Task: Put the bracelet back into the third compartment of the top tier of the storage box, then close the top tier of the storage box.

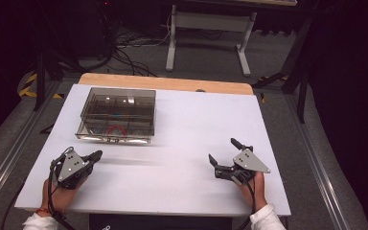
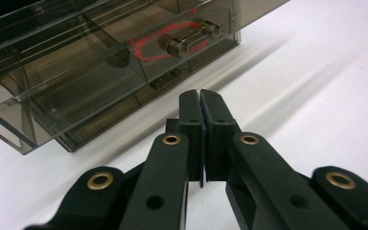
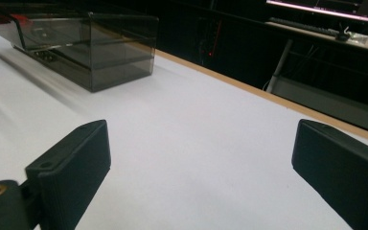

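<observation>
You have one smoked box point(image 1: 117, 115) near the worktop's point(image 1: 187, 120) far left corner, your left gripper point(image 1: 97, 155) pressed together empty near its front edge, your right gripper point(image 1: 223, 153) spread wide, empty.

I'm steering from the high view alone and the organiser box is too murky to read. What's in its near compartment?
Observer: The left gripper view shows two small metal cylinders with a red looped cord inside the smoky box.
Operator: Is the left gripper shut?
Observer: Yes, the left gripper has its jaws pressed together, empty, pointing at the box's near wall.
Operator: And the right?
Observer: The right gripper has its jaws wide apart, with bare white table between them.
</observation>
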